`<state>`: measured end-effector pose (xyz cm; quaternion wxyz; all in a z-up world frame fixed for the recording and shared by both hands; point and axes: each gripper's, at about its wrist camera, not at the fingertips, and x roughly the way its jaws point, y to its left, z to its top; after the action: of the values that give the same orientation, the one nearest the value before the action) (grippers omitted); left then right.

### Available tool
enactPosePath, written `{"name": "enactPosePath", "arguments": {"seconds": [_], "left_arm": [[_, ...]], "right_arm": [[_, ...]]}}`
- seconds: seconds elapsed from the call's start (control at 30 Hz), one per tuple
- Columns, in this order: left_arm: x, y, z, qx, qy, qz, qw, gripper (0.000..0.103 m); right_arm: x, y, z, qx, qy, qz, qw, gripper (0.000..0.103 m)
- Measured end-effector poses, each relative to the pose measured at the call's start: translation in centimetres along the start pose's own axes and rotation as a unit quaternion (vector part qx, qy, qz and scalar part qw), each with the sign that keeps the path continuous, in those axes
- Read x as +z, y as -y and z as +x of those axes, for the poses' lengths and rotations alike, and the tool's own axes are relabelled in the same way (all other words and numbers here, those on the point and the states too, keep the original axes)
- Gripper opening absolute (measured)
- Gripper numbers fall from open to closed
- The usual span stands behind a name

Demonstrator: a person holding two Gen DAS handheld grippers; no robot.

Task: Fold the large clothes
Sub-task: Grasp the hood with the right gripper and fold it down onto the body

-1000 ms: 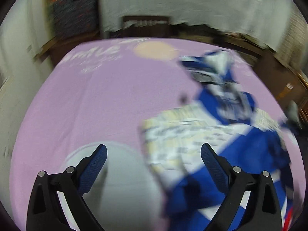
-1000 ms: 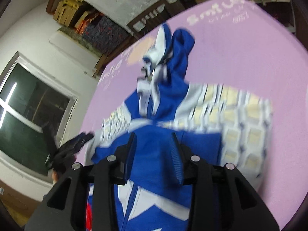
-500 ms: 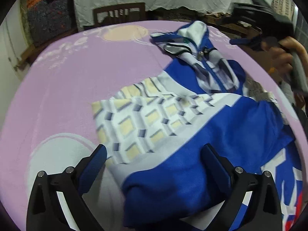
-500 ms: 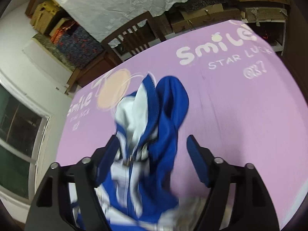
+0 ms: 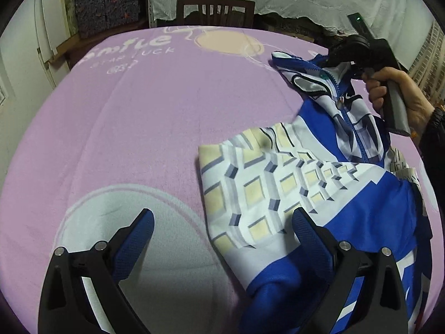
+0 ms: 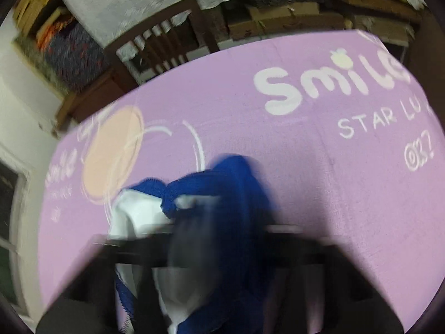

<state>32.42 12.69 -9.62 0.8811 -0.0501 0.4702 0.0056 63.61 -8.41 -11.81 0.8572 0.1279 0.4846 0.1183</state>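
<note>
- The left tool (image 5: 222,231) is hanging low over the near edge of the bench (image 5: 125,117), and its two blue-padded fingers are standing wide apart with nothing between them.
- A blue and white jacket (image 5: 306,194) is lying on the purple cloth (image 5: 139,97) that is covering the bench, on the right half of the left view.
- One part with a pale yellow and grey square pattern is lying folded over the blue body of the jacket, and the right finger of the left tool is standing just over its edge.
- The right tool (image 5: 358,53) is reaching to the far end of the jacket, at the collar (image 5: 311,80), and a hand (image 5: 395,91) is holding its handle.
- In the right wrist view the picture is blurred; the collar (image 6: 217,194) seems to be lying between the fingers, but I cannot tell if the right tool is closing on it.
- A wooden chair (image 5: 215,11) is standing behind the bench.
</note>
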Motion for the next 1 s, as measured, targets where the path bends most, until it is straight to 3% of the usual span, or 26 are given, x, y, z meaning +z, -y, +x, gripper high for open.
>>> {"name": "enactPosePath", "arguments": {"seconds": [0.27, 0.5, 0.63, 0.83, 0.93, 1.0], "left_arm": [[0.1, -0.6, -1.0, 0.019, 0.023, -0.003, 0.9996, 0.1], [0.2, -1.4, -2.4, 0.051, 0.052, -0.007, 0.9974, 0.1], [0.0, -1.5, -3.7, 0.079, 0.078, -0.004, 0.9938, 0.1], [-1.5, -1.9, -6.6, 0.081, 0.107, -0.02, 0.9907, 0.1], [-2.5, -2.5, -7.6, 0.078, 0.11, -0.035, 0.9902, 0.1], [-3.4, -3.0, -8.1, 0.066, 0.106, -0.048, 0.991, 0.1]], "right_arm": [[-1.8, -3.9, -10.1, 0.035, 0.095, -0.081, 0.991, 0.009], [-7.0, -6.2, -19.5, 0.054, 0.15, -0.149, 0.976, 0.009], [-12.3, -7.1, -24.2, 0.057, 0.171, -0.188, 0.965, 0.009], [-21.4, -7.1, -28.8, 0.063, 0.182, -0.228, 0.954, 0.009], [-26.4, -6.2, -29.3, 0.063, 0.167, -0.248, 0.952, 0.01], [-30.3, -5.3, -28.1, 0.061, 0.125, -0.263, 0.955, 0.012]]}}
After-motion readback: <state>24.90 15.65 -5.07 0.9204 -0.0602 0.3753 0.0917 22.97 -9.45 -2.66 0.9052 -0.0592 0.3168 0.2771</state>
